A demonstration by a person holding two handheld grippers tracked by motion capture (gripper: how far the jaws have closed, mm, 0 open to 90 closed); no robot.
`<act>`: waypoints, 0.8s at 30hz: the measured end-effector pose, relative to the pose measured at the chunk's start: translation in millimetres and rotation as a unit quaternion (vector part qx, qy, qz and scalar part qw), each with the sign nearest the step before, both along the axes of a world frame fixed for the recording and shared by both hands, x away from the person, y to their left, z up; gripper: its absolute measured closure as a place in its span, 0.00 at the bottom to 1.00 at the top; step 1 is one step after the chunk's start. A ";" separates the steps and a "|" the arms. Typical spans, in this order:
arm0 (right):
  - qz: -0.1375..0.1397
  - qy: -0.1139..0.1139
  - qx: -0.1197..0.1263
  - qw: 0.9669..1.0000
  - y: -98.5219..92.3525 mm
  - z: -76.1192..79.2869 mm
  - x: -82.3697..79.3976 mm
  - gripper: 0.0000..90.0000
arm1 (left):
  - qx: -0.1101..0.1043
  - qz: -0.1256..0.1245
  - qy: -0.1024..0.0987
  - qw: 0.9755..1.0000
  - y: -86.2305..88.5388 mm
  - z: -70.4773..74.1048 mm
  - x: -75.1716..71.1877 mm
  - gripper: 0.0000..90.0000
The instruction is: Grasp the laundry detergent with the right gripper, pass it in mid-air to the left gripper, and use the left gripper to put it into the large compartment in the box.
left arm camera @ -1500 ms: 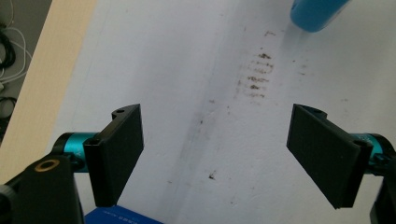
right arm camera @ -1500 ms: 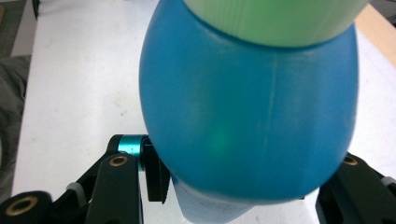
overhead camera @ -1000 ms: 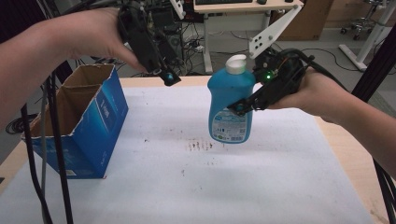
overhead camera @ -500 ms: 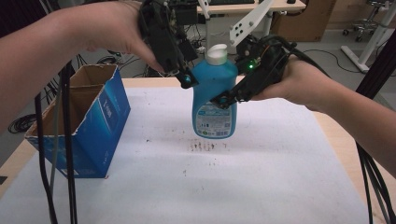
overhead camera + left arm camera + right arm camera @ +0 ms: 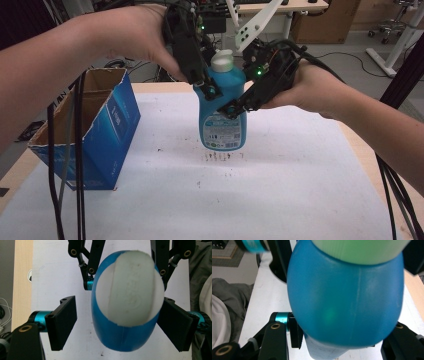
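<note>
Bottle (image 5: 223, 117), blue w/ white cap (image 5: 222, 59), hangs upright above the table's (image 5: 280, 200) white cover, nearer the far edge than the near one, about mid-width. My right gripper (image 5: 239, 104) is clamped on the bottle's body from the right side, jaws pressing its sides just below the shoulder. In the right gripper view the blue shoulder (image 5: 347, 297) bulges close to the lens, black jaws tight against it at bottom left & right. My left gripper (image 5: 206, 89) comes down from above at the bottle's upper left; in the left gripper view its jaws stand parted either side of the cap (image 5: 130, 288), left pad (image 5: 62, 322) well clear of the bottle, right pad just beside it; contact there I can't tell. Blue cardboard box (image 5: 87, 135), top open, sits at the table's left edge.
</note>
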State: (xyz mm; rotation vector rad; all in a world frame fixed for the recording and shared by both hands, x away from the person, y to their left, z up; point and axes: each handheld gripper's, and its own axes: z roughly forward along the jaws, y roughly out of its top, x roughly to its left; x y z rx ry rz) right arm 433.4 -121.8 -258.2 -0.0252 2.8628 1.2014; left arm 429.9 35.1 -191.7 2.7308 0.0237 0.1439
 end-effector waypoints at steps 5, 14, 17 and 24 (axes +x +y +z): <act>0.002 -0.001 -0.001 1.000 0.0 0.3 0.4 0.51 | 0.002 -0.002 0.002 1.000 -4.5 -2.3 -0.5 0.22; 0.003 0.000 0.004 1.000 -1.6 1.1 1.3 0.51 | 0.001 0.001 0.003 1.000 -6.9 -5.1 1.7 0.26; 0.002 0.000 0.003 1.000 -1.9 1.3 1.4 0.51 | 0.002 0.002 0.004 1.000 -7.3 -5.8 1.9 0.26; 0.003 -0.002 0.002 1.000 -1.4 1.0 1.2 0.51 | -0.003 0.001 0.006 1.000 -8.6 -5.1 1.2 0.30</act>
